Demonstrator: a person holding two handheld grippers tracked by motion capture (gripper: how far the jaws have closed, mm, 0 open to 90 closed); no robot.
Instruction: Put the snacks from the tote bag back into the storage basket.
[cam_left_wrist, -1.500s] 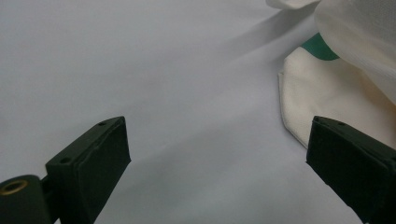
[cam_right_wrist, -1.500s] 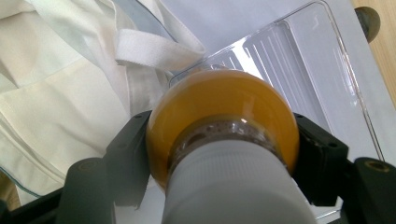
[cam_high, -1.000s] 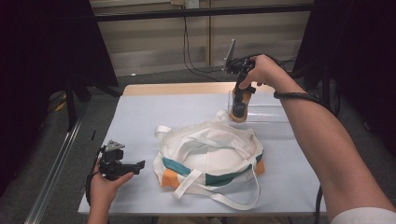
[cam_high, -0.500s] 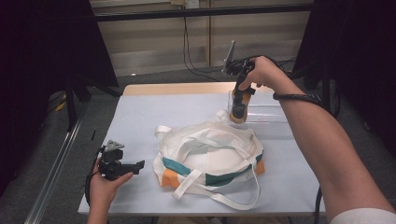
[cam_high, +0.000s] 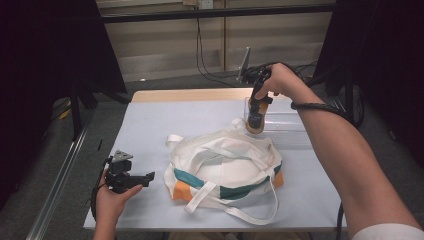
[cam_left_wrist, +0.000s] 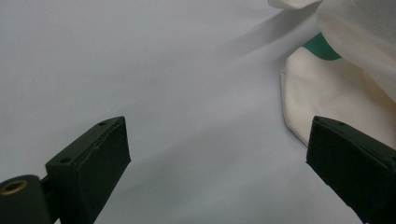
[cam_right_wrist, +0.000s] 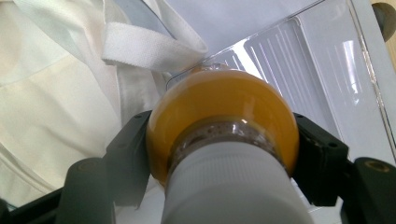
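Table (cam_high: 150, 125) evenly lit from overhead; surroundings at nine and three o'clock fall dark. Glare on the clear tray (cam_right_wrist: 327, 60) at two o'clock. Bottle cap (cam_right_wrist: 233, 191) blurred at six o'clock.

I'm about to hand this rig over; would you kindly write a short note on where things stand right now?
Right gripper: shut on the orange bottle, held upright at the clear tray, beside the far edge of the tote bag.
Left gripper: open, holding nothing, low over the table left of the bag.
Done: bottle gripped.
Left, probably: put the bottle into the bag; the left gripper may need to hold the bag open.
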